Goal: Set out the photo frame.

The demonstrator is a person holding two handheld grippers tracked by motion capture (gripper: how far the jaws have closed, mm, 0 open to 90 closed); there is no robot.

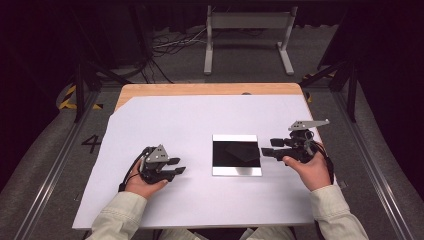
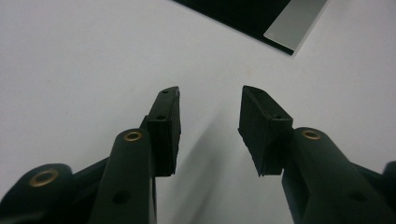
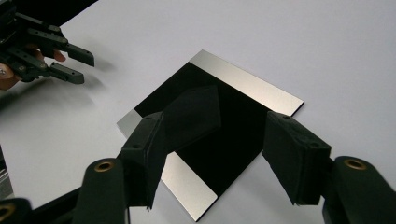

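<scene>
Between the two pairs of jaws, on the white sheet (image 1: 165, 210) that covers the wooden tabletop (image 1: 200, 89), lies a flat square plate with a glossy black middle and silver strips along two opposite edges (image 1: 236, 155). A dark, folded piece of thin material (image 3: 194, 114) rests on its black middle. The right gripper (image 1: 267, 147) hovers at the plate's right edge, just beside it; its jaws stand wide apart with nothing between the pads, and in the right gripper view the plate lies just ahead of and below them. The left gripper (image 1: 177, 166) rests well apart from the plate's left edge, its jaws also apart and empty, with the plate's corner (image 2: 285, 32) far ahead of them.
</scene>
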